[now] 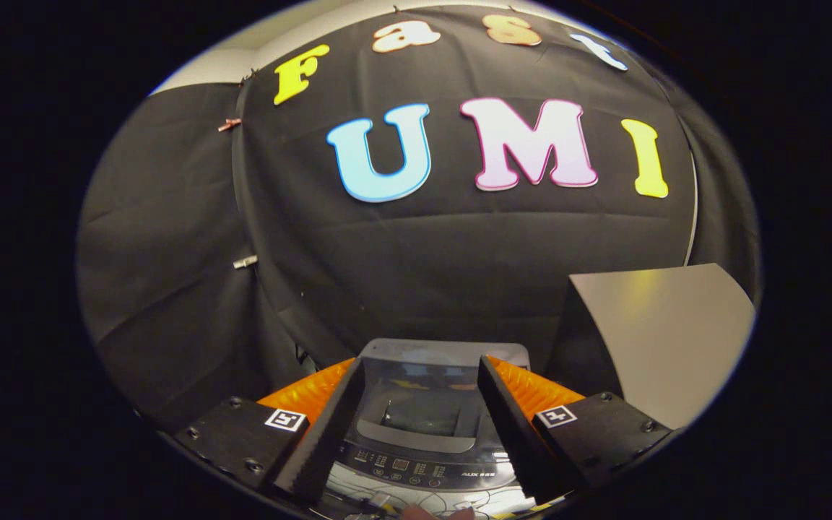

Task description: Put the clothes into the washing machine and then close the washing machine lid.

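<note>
A small grey top-loading washing machine [436, 352] stands below and ahead of my gripper [419, 372], seen between the two fingers. Its dark see-through lid [419, 412] lies flat and closed over the tub, with the control panel [416, 466] at the near side. The fingers stand apart and open above the machine, with nothing held between them. No clothes are visible; what lies inside the tub is hard to tell through the lid.
A grey tabletop [665, 332] stands to the right of the machine, its dark side facing it. Black booth cloth [170, 289] hangs behind and to the left. Some cables lie on a pale surface [416, 502] in front of the panel.
</note>
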Available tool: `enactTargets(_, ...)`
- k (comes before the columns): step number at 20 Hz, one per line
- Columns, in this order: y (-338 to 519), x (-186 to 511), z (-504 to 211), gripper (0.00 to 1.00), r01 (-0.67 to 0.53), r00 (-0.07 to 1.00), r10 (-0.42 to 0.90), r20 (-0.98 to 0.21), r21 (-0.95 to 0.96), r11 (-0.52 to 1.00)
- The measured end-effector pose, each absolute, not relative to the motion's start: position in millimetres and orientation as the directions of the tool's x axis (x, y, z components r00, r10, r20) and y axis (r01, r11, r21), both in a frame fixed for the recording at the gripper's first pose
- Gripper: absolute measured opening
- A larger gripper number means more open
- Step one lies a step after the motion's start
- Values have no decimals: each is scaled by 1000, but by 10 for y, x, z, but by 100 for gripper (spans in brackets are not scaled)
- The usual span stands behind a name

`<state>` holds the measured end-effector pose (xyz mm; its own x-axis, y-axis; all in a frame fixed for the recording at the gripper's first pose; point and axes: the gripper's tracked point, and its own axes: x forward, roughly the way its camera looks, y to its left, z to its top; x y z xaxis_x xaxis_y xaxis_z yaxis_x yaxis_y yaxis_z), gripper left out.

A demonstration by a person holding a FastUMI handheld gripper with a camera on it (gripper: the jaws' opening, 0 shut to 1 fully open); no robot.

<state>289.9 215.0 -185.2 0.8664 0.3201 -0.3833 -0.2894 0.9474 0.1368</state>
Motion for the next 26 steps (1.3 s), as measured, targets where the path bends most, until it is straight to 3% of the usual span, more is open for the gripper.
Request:
enactTargets(12,1293,2111,-965,100,-205,969,199,-145,-26,978)
enactTargets(26,429,961,-698,99,-134,990,131,-56,-56,989)
